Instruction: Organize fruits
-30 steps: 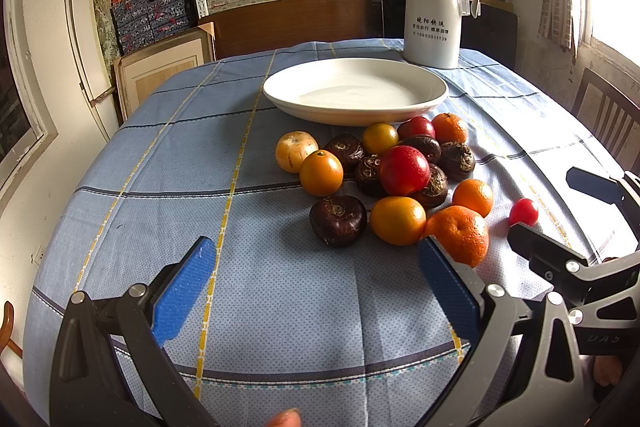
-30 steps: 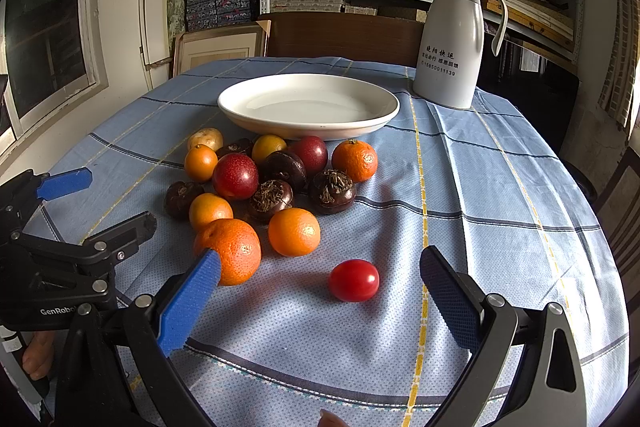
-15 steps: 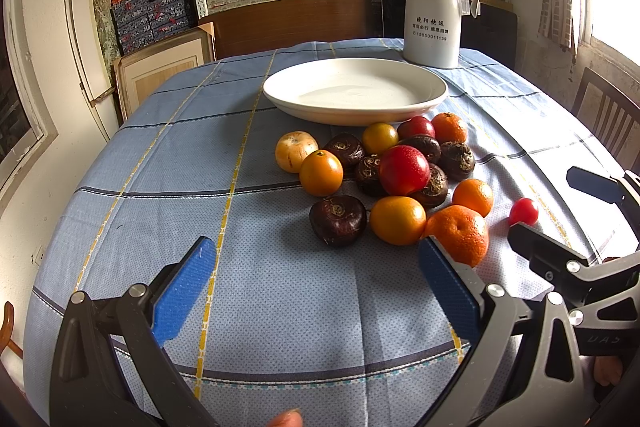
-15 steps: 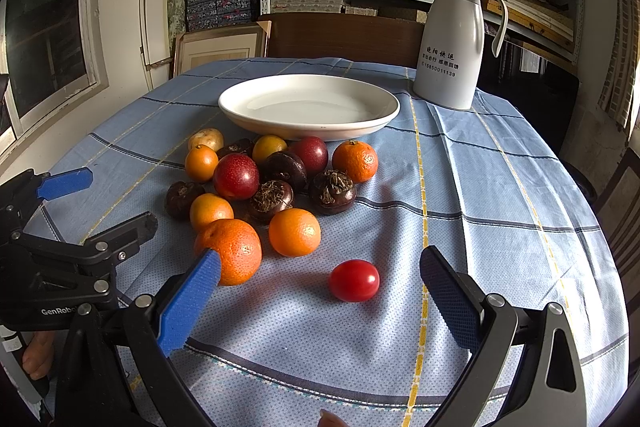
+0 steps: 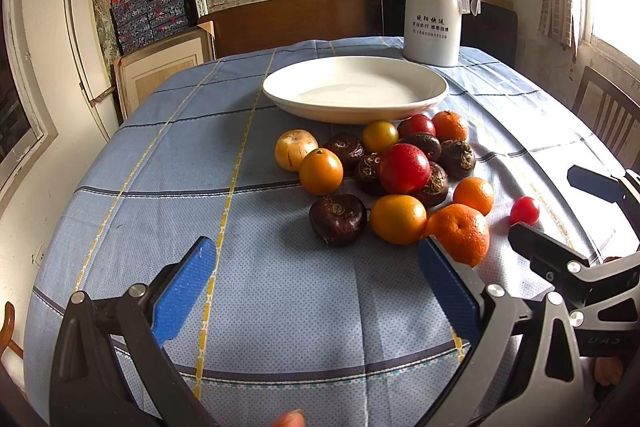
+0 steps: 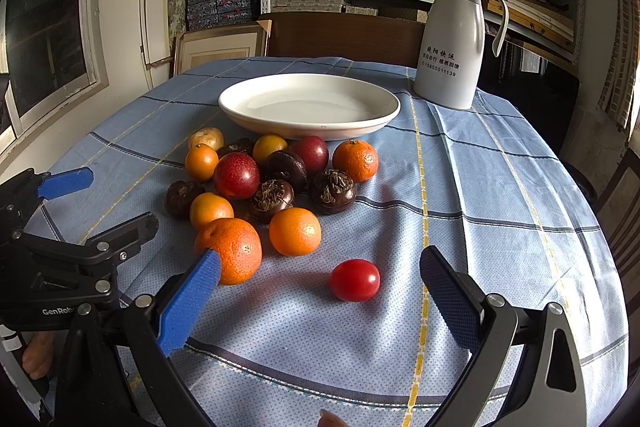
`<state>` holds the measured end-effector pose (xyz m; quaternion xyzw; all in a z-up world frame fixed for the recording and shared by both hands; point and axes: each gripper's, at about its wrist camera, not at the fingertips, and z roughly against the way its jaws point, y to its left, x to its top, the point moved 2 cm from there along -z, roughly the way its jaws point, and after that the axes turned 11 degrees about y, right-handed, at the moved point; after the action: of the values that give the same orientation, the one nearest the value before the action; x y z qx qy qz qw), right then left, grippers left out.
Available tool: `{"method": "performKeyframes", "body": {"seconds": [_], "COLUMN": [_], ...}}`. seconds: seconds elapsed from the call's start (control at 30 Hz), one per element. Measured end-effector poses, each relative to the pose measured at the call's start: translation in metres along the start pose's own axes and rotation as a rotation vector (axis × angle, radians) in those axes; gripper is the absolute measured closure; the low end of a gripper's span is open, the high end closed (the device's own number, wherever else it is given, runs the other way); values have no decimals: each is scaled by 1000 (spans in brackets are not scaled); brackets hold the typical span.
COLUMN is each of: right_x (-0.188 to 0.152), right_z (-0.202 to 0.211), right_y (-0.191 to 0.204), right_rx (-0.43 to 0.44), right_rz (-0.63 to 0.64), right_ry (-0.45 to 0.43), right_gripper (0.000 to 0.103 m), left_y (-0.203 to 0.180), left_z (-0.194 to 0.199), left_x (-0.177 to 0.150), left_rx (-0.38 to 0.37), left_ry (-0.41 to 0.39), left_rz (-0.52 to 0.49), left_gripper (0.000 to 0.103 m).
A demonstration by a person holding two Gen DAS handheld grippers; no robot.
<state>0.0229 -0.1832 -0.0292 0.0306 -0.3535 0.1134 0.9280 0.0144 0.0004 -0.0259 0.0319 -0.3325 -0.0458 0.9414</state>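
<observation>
A pile of fruit lies on the blue checked tablecloth in front of an empty white plate (image 5: 356, 89) (image 6: 310, 105): oranges, red plums (image 5: 404, 169) (image 6: 236, 175), dark water chestnuts (image 5: 338, 219) and a pale round fruit (image 5: 295, 149). A small red tomato (image 6: 355, 280) (image 5: 524, 211) lies apart, just ahead of my right gripper (image 6: 320, 299), which is open and empty. A large orange (image 6: 229, 250) (image 5: 458, 233) sits by its left finger. My left gripper (image 5: 316, 291) is open and empty, short of the pile.
A white thermos jug (image 5: 434, 1) (image 6: 454, 41) stands behind the plate at the back right. The round table's edge curves close below both grippers. A wooden chair (image 5: 608, 115) stands at the right. Shelves of boxes fill the back wall.
</observation>
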Motion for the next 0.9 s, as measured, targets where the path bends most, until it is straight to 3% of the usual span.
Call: {"method": "performKeyframes", "body": {"seconds": [0.13, 0.3, 0.63, 0.73, 0.8, 0.9], "right_x": [1, 3, -16, -20, -21, -24], "right_z": [-1, -17, -34, -39, -40, -39], "right_y": [-2, 3, -6, -17, -20, -19], "right_rx": [0, 5, 32, 88, 75, 78], "right_rz": [1, 19, 59, 13, 13, 54], "right_ry": [10, 82, 278, 313, 313, 307], "right_gripper": [3, 3, 3, 3, 3, 3], "left_y": [-1, 3, 16, 24, 32, 31], "left_z": [-7, -15, -51, -50, -51, -50], "left_x": [0, -1, -7, -10, -13, -15], "left_rx": [0, -8, -35, -72, -124, -128], "left_ry": [13, 62, 284, 287, 290, 278], "left_rz": [-1, 0, -51, -61, -50, -72], "left_gripper": [4, 4, 4, 4, 4, 4]}}
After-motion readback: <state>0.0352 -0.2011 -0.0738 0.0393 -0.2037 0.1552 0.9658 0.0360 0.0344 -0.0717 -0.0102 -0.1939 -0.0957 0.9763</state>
